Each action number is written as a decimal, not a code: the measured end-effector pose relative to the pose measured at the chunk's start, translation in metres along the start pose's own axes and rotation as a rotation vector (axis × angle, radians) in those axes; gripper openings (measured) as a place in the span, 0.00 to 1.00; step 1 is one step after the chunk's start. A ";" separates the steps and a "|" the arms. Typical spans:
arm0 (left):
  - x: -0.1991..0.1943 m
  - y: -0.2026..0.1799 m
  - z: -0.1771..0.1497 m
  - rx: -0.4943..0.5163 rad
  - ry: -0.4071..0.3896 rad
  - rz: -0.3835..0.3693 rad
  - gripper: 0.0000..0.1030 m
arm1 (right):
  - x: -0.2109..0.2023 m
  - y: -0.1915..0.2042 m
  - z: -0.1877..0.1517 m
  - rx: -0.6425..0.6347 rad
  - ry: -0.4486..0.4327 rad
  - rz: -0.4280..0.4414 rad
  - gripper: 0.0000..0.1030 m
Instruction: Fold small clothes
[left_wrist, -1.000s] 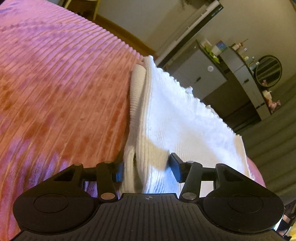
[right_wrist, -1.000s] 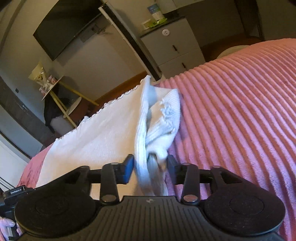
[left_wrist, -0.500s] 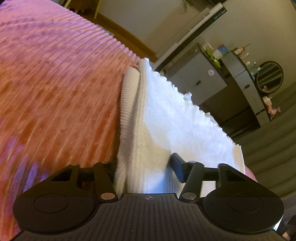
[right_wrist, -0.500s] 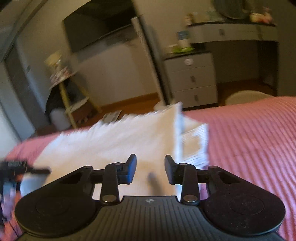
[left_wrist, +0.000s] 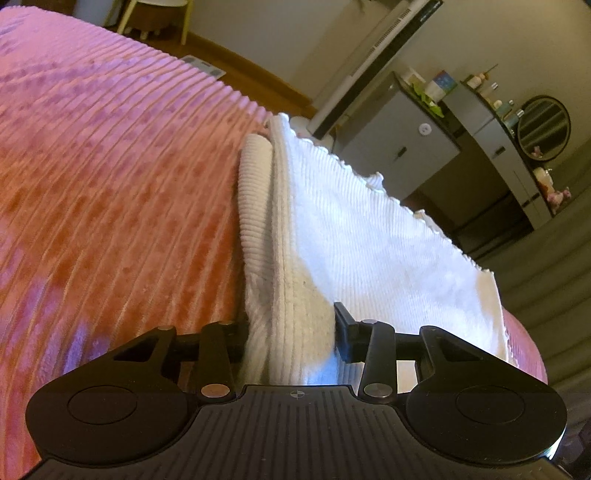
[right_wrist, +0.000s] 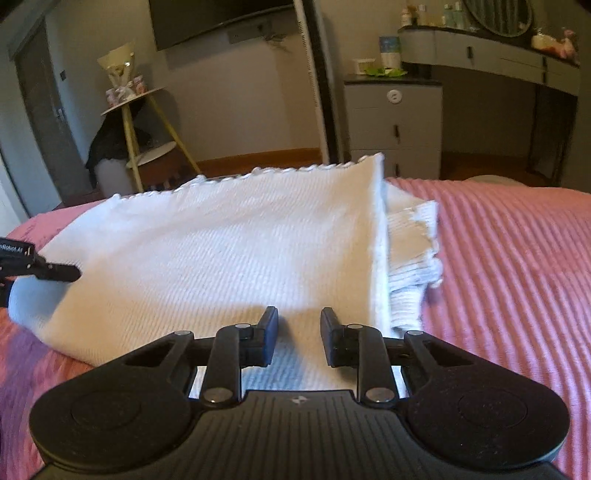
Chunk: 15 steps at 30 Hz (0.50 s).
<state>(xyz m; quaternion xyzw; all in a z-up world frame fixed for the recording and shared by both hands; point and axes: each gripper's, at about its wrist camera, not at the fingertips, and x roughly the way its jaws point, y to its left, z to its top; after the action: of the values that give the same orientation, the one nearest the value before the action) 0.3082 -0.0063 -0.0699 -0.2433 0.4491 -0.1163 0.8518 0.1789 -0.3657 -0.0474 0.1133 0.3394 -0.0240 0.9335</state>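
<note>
A white ribbed knit garment (right_wrist: 229, 251) lies folded flat on the pink ribbed bedspread (right_wrist: 517, 266), with a ruffled sleeve (right_wrist: 413, 254) sticking out at its right side. In the left wrist view the garment (left_wrist: 369, 236) has a thick folded edge (left_wrist: 288, 317) bunched between my left gripper's (left_wrist: 291, 332) fingers, which stand fairly wide around it. My right gripper (right_wrist: 299, 332) is open and empty, just over the garment's near edge. The left gripper's tip (right_wrist: 55, 273) shows at the garment's left end.
The pink bedspread (left_wrist: 110, 184) fills the left wrist view's left side. Beyond the bed stand a grey drawer cabinet (right_wrist: 395, 125), a dressing table with a round mirror (right_wrist: 495, 14), a yellow-legged shelf stand (right_wrist: 144, 136) and a wall TV (right_wrist: 221, 18).
My right gripper has let go of the garment's bunched edge and pulled back level; the garment now lies flat. The left gripper still has the folded edge between its fingers.
</note>
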 end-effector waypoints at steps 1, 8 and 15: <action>0.000 0.000 0.000 0.001 0.000 0.000 0.42 | -0.002 -0.004 0.000 0.017 -0.005 0.001 0.22; 0.000 -0.001 0.000 0.010 0.005 0.003 0.42 | -0.016 -0.027 -0.001 0.095 -0.027 -0.002 0.22; 0.005 0.001 0.000 -0.004 0.021 -0.007 0.49 | -0.022 -0.030 0.001 0.130 -0.045 0.016 0.24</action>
<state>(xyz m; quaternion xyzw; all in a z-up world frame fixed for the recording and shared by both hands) 0.3116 -0.0076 -0.0740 -0.2452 0.4576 -0.1209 0.8461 0.1589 -0.3958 -0.0386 0.1759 0.3150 -0.0410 0.9318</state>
